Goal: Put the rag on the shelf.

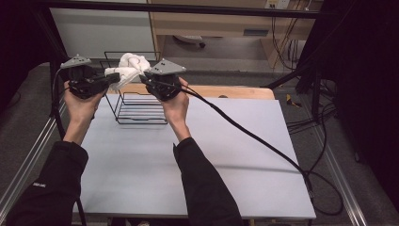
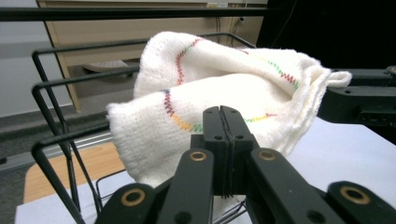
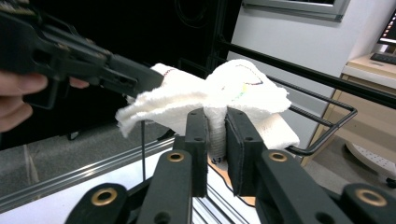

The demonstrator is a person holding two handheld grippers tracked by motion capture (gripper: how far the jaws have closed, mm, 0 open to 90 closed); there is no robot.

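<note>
White knitted cloth with coloured zigzag stitching (image 1: 129, 67), held aloft over black wire basket (image 1: 139, 110)

Left gripper (image 1: 114, 77) clamped on the cloth's left end, jaws together; the cloth's long axis runs left to right, bunched upward mid-span; right gripper (image 1: 144, 78) pinches a fold at its right end; grey table (image 1: 197, 155) below.

In the upper left of the high view, a cloth (image 1: 129, 66) hangs above a wire rack (image 1: 136, 106) standing at the worktop's (image 1: 197, 155) far edge, the left claw (image 1: 113, 77) beside it left, the right claw (image 1: 143, 77) right.
</note>
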